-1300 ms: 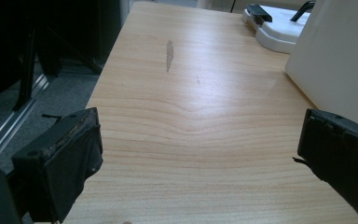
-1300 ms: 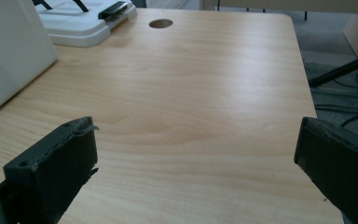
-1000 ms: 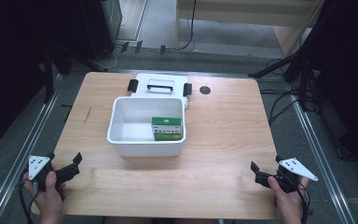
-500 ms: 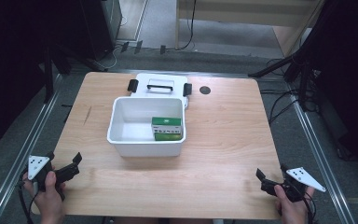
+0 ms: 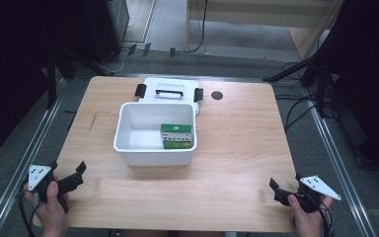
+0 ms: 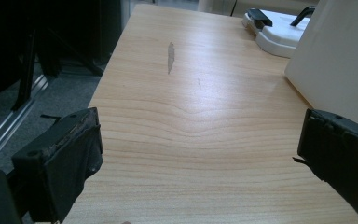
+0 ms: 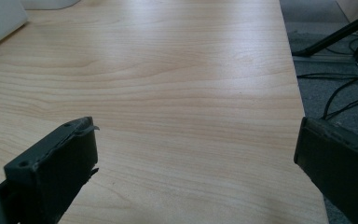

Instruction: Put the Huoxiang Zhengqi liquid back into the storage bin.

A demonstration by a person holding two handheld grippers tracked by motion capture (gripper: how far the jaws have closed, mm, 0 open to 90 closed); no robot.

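Observation:
A white open bin [image 5: 128,143] stands at the middle of the wooden table [image 5: 237,148] with a green box [image 5: 177,136] inside at its right. The bin's white lid [image 5: 168,91] with black latches lies flat just behind it. My left gripper [image 5: 69,174] hovers at the table's front left corner, open and empty. Its own view looks along the bare tabletop [image 6: 191,121] with the bin wall [image 6: 340,60] at the right. My right gripper [image 5: 280,186] is at the front right corner, open and empty, over bare wood [image 7: 168,93].
A small dark round hole [image 5: 217,95] sits in the tabletop behind the bin at the right. Metal rails [image 5: 335,163] run along both sides of the table. Cables [image 5: 301,111] lie on the floor at the right, and the table edge [image 7: 293,88] is close to my right gripper.
My right gripper has drawn back toward the front edge of the table and slightly right. The left gripper has barely moved. Bin, lid and box are unchanged.

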